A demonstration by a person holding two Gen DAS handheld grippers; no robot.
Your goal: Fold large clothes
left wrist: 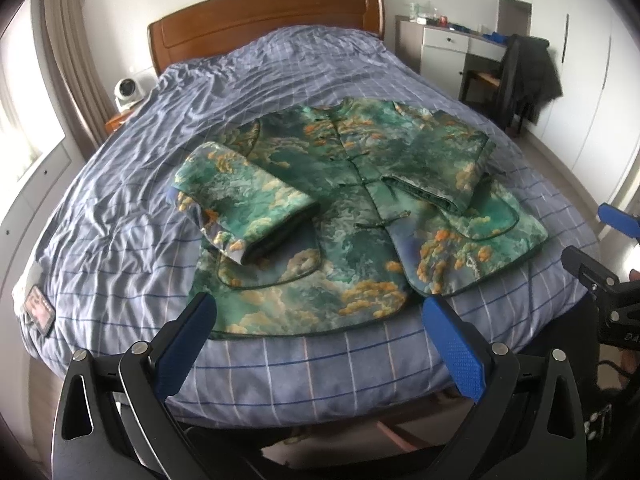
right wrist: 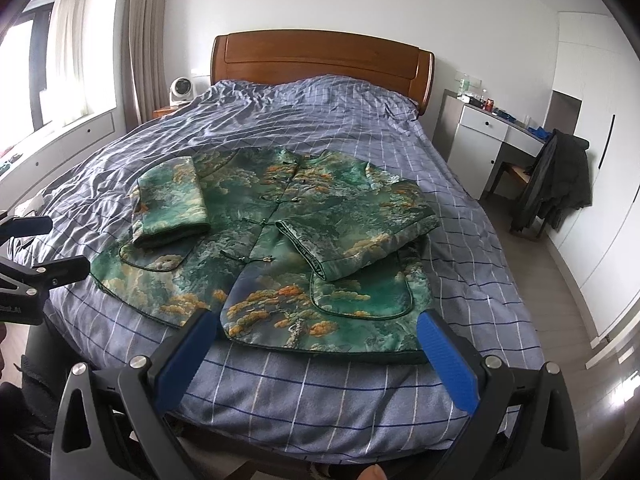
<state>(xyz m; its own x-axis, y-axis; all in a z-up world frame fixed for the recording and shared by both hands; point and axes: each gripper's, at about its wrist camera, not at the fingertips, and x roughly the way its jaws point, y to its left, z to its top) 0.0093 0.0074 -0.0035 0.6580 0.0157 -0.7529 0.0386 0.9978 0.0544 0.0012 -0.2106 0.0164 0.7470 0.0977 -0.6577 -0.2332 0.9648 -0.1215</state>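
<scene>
Bed [left wrist: 120,208] under green jacket [left wrist: 352,216], just ahead of my left claw [left wrist: 320,312] and right claw [right wrist: 316,332]. Both spread wide, empty. Jacket looks soft, puffy. I would pinch bottom hem.

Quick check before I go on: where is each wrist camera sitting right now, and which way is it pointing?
Left wrist: at the foot of the bed, looking toward the headboard over the green jacket; the open left gripper frames the hem, and the right gripper shows at the right edge.
Right wrist: also at the foot, further right, same heading; the open right gripper is over the hem, and the left gripper shows at the left edge.
Shared: jacket with both sleeves folded in, bed, headboard, white fan, desk.
</scene>
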